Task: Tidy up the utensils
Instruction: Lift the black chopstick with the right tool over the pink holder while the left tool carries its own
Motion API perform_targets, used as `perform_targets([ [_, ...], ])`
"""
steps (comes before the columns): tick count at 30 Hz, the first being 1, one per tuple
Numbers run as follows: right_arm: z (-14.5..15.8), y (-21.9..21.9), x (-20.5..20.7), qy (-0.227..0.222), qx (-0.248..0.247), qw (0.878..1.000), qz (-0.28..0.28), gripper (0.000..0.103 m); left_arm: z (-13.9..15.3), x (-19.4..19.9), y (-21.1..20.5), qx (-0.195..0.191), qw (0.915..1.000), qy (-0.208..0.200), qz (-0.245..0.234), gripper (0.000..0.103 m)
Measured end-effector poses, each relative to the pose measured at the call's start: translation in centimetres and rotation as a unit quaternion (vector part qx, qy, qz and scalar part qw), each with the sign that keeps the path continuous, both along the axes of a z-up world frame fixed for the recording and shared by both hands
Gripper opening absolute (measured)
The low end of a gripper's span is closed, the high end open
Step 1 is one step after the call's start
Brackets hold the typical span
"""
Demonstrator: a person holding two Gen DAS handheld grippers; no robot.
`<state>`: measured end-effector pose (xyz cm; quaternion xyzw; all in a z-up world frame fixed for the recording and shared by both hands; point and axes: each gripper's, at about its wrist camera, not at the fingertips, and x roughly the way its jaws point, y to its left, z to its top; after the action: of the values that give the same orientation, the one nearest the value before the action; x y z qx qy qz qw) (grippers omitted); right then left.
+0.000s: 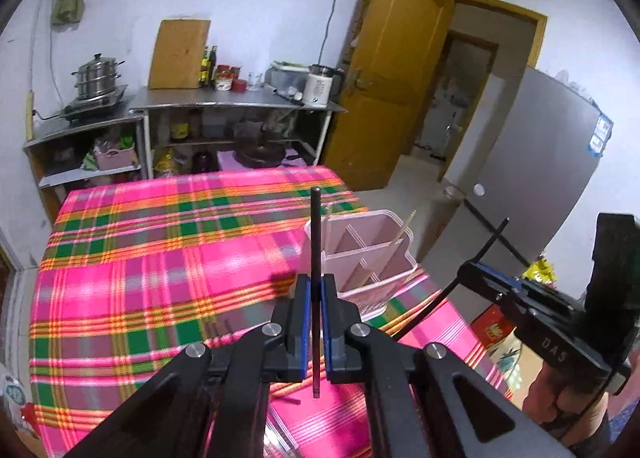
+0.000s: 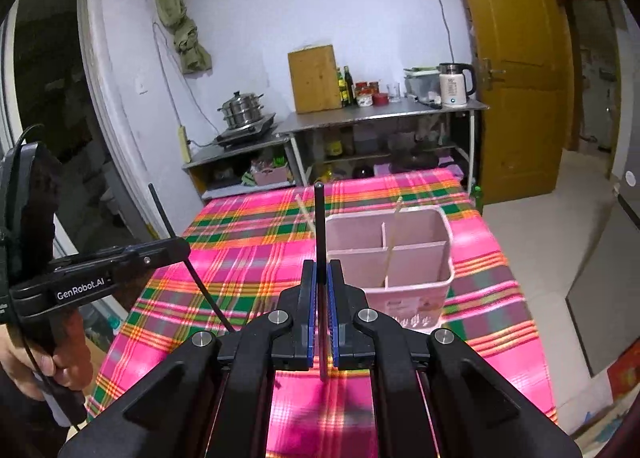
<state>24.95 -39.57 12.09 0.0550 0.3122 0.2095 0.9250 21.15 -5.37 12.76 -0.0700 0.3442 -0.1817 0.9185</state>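
Note:
A pink divided utensil holder [image 1: 370,258] [image 2: 404,258] stands on the plaid table, holding pale wooden chopsticks [image 1: 390,254] [image 2: 392,238]. My left gripper [image 1: 316,286] is shut on a black chopstick [image 1: 316,234] held upright, just left of the holder. My right gripper [image 2: 321,270] is shut on another black chopstick [image 2: 319,226], upright, just left of the holder's near wall. Each gripper shows in the other's view, the right one [image 1: 466,272] with its chopstick [image 1: 486,244], the left one [image 2: 182,248] with its chopstick [image 2: 160,210].
The table wears a pink, green and orange plaid cloth [image 1: 160,258] [image 2: 260,258]. A loose dark stick [image 1: 290,400] lies on it near the left gripper. Metal shelves with a steamer pot [image 1: 98,78], cutting board and kettle stand behind. A yellow door [image 1: 392,70] and fridge [image 1: 532,162] are to the right.

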Motion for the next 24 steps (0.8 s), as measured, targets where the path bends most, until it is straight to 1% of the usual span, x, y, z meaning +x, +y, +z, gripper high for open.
perform_targets([
  [10, 5.9, -1.8, 2.4, -0.058, 0.015, 0.998, -0.025, 0.005, 5.1, 3.3, -2.0, -0.020, 0.9991, -0.037, -0.008, 0.005],
  [13, 7.0, -2.3, 3.5, -0.071, 0.023, 0.997, -0.034, 0.005, 6.1, 4.5, -2.6, -0.022, 0.9986, -0.048, -0.008, 0.005],
  [18, 6.9, -2.8, 5.5, -0.070, 0.027, 0.996, -0.045, 0.005, 5.8, 6.9, -3.2, -0.028, 0.9983, -0.051, -0.004, 0.005],
  [24, 5.1, -2.7, 7.2, -0.059, 0.027, 0.997, -0.051, 0.005, 3.8, 9.2, -3.8, -0.032, 0.9985, -0.045, -0.006, 0.005],
])
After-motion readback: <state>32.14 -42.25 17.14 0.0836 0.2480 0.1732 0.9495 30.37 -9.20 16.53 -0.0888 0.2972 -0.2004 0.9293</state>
